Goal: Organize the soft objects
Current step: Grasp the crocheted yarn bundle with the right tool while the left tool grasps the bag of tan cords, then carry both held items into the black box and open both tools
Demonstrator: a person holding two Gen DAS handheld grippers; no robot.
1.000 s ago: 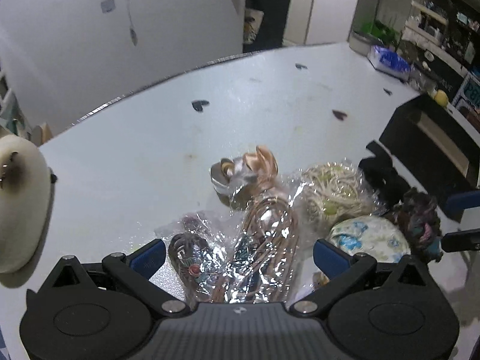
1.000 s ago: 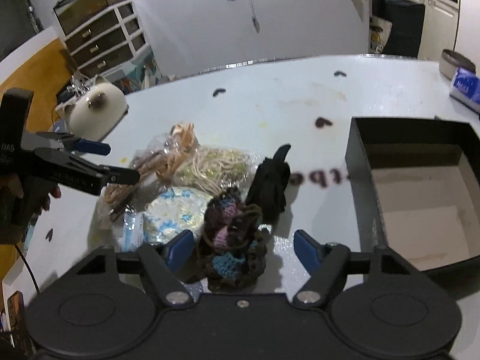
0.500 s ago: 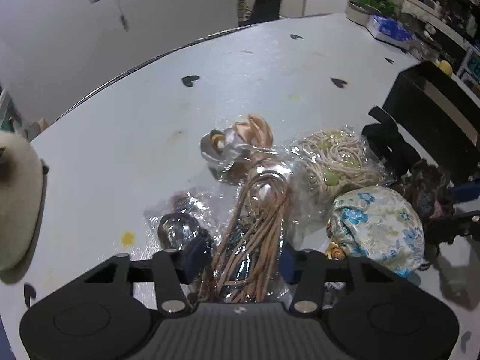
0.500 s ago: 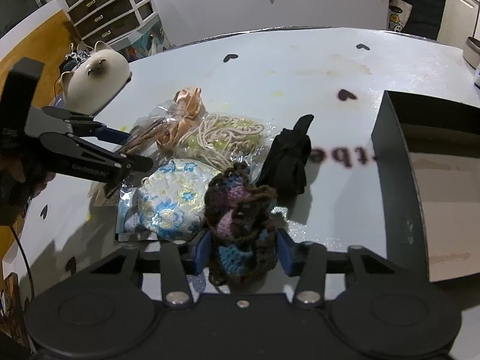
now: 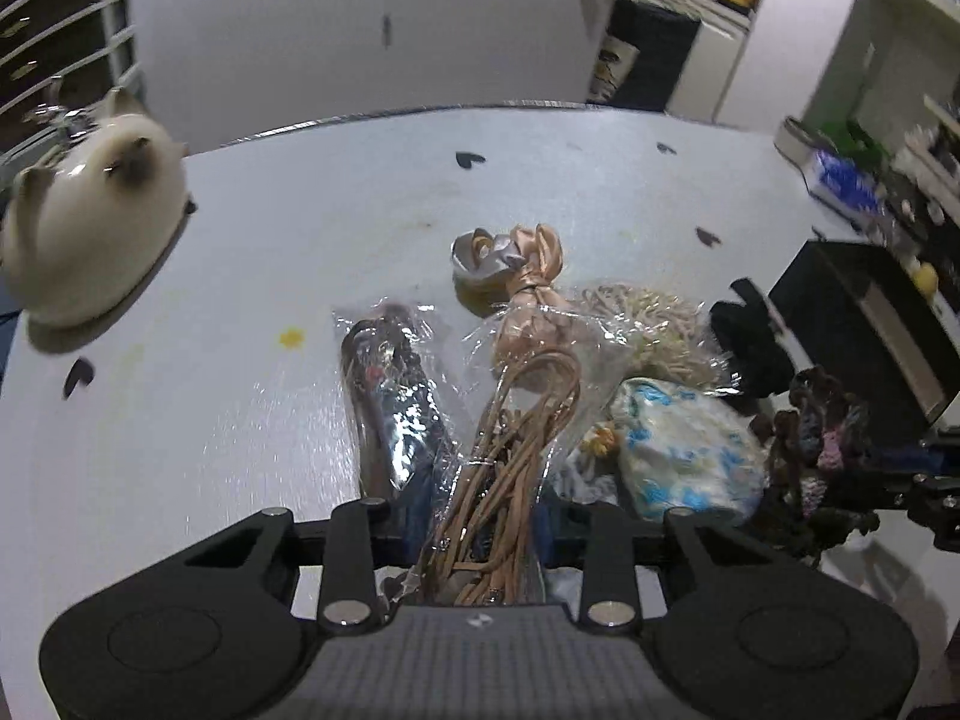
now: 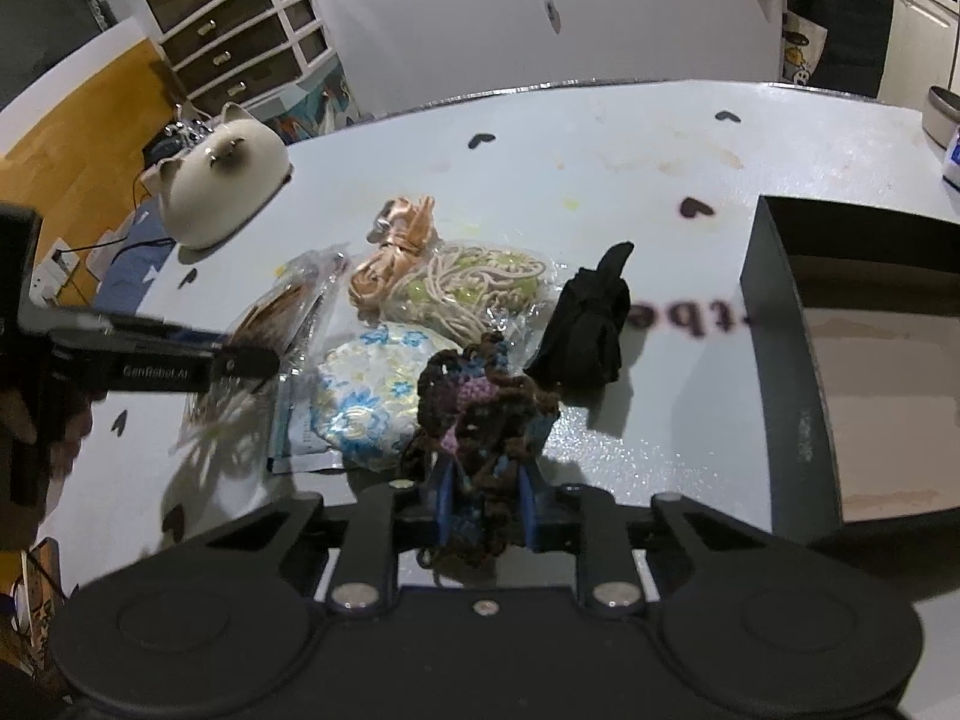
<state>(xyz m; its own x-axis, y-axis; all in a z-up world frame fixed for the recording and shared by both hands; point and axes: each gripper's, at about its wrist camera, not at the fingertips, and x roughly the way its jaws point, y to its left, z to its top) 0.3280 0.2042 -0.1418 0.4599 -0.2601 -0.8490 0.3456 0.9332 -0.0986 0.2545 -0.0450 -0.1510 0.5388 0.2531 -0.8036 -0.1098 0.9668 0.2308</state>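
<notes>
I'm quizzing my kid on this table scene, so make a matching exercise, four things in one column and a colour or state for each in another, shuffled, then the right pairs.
Things:
1. crocheted piece
2. bag of tan cords
3. folded cloth
4. box

States:
A. black, lying loose on the table
B. open-topped, nothing visible inside
C. clamped in the right gripper
D. clamped in the left gripper

Pairs: 1-C, 2-D, 3-A, 4-B

left hand-held gripper (image 5: 480, 531) clamping bagged tan cords (image 5: 510, 438), white table (image 5: 240, 420)
</notes>
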